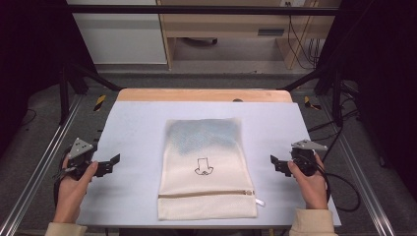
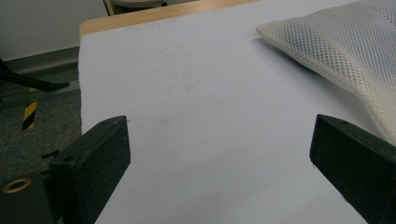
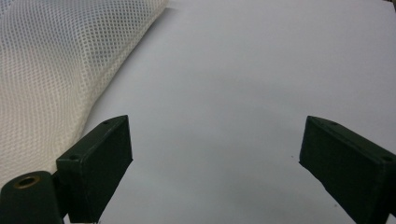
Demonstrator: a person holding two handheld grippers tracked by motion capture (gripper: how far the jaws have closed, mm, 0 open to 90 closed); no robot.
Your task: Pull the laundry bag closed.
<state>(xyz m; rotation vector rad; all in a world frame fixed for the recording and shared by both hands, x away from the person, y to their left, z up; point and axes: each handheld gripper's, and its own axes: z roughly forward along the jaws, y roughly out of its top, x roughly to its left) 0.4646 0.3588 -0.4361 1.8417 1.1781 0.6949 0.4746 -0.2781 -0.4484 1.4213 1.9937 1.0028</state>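
Observation:
A cream mesh laundry bag (image 1: 205, 164) lies flat in the middle of the white table (image 1: 133, 128). It has a small black drawing on it, something bluish inside its far half, and a zipper (image 1: 206, 194) running across near its front end. My left gripper (image 1: 114, 162) rests at the table's left side, open, with nothing between its jaws; the mesh bag (image 2: 345, 51) shows to its right. At the table's right side my right gripper (image 1: 273, 162) is open too, and the mesh bag (image 3: 56, 74) lies to its left. Both grippers stay apart from the bag.
A wooden strip (image 1: 204, 95) edges the far side of the table. Metal frame rails (image 1: 39, 167) run along both sides. Cables (image 1: 344, 187) trail off the right side. Cabinets stand beyond on the grey floor.

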